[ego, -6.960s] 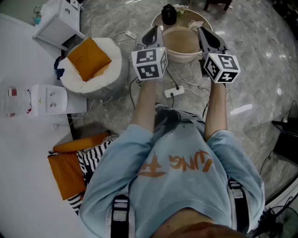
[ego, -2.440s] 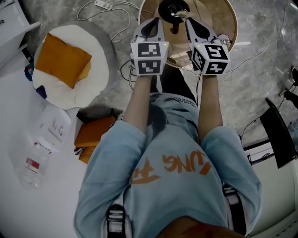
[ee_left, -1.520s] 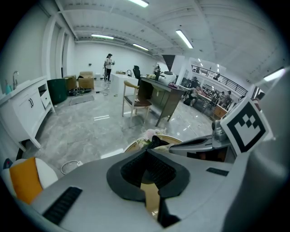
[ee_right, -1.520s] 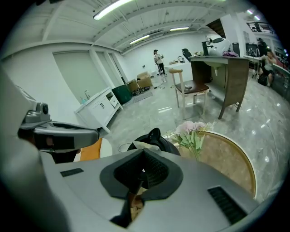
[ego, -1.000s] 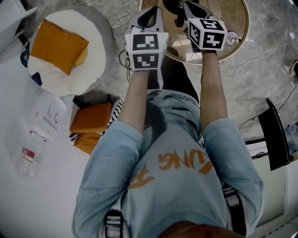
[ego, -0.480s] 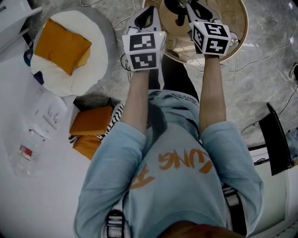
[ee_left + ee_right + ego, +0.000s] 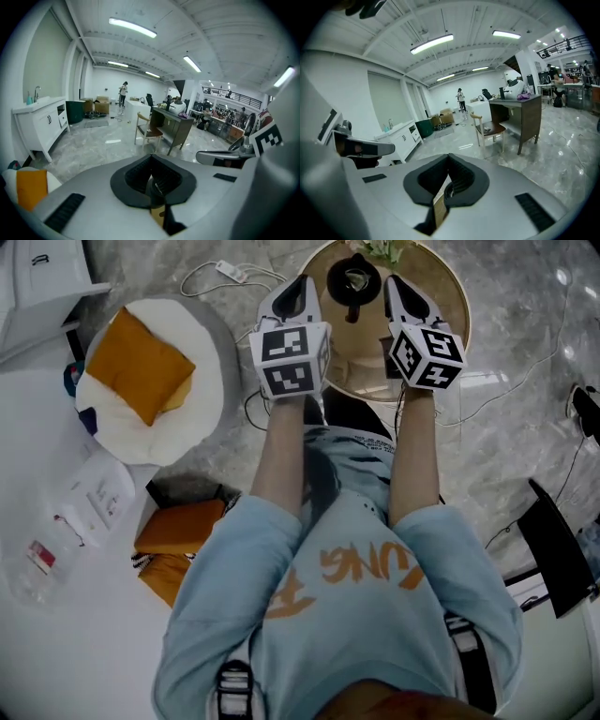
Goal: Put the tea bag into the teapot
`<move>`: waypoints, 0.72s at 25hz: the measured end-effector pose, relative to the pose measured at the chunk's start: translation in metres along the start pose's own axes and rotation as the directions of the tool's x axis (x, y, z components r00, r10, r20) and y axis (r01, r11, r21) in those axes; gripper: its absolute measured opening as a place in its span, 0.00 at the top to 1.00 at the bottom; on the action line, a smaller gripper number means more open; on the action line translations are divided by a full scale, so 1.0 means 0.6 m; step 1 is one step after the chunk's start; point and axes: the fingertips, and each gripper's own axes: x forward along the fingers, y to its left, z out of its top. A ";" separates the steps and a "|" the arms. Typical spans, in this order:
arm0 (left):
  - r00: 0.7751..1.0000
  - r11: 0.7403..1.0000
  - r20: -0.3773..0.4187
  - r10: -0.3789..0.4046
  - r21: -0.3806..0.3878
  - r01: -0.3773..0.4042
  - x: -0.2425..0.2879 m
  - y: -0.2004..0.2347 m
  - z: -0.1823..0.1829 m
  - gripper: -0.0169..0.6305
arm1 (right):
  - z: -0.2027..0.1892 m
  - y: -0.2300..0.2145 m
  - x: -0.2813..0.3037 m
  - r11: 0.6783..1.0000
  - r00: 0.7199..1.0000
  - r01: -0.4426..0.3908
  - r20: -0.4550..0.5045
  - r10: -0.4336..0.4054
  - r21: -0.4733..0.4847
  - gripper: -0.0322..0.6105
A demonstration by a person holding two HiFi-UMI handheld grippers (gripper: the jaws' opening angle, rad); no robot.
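A black teapot (image 7: 353,282) stands on the round wooden table (image 7: 448,296) at the top of the head view. My left gripper (image 7: 296,289) hovers just left of the pot and my right gripper (image 7: 396,287) just right of it, both over the table's near side. In the left gripper view the left gripper (image 7: 152,161) has its dark pads pressed together with nothing between them. The right gripper (image 7: 449,177) looks the same in its own view. Both gripper views point level into the room, so neither shows the pot. I cannot make out a tea bag.
A white round seat with an orange cushion (image 7: 141,362) lies on the floor to the left. A power strip (image 7: 230,271) and cables trail near the table. Orange cushions (image 7: 178,521) sit by my left leg. A wooden chair (image 7: 147,133) and a dark desk (image 7: 176,126) stand ahead.
The head view has shifted so the whole teapot shows. The right gripper has drawn back to level with the left. Both stay shut.
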 end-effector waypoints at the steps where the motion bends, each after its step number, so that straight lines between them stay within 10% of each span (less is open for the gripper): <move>1: 0.999 1.000 0.033 0.001 0.001 -0.001 -0.010 -0.002 0.022 0.94 | 0.020 0.008 -0.008 1.000 1.000 -0.017 0.024 0.017 -0.005 0.93; 9: 0.972 1.000 0.236 0.010 0.017 -0.014 -0.127 0.015 0.170 0.94 | 0.190 0.119 -0.082 0.985 0.957 -0.166 0.230 0.174 -0.056 0.93; 18: 0.896 0.998 0.443 -0.032 0.058 0.007 -0.195 0.012 0.333 0.94 | 0.368 0.166 -0.142 0.971 0.899 -0.116 0.393 0.193 -0.211 0.93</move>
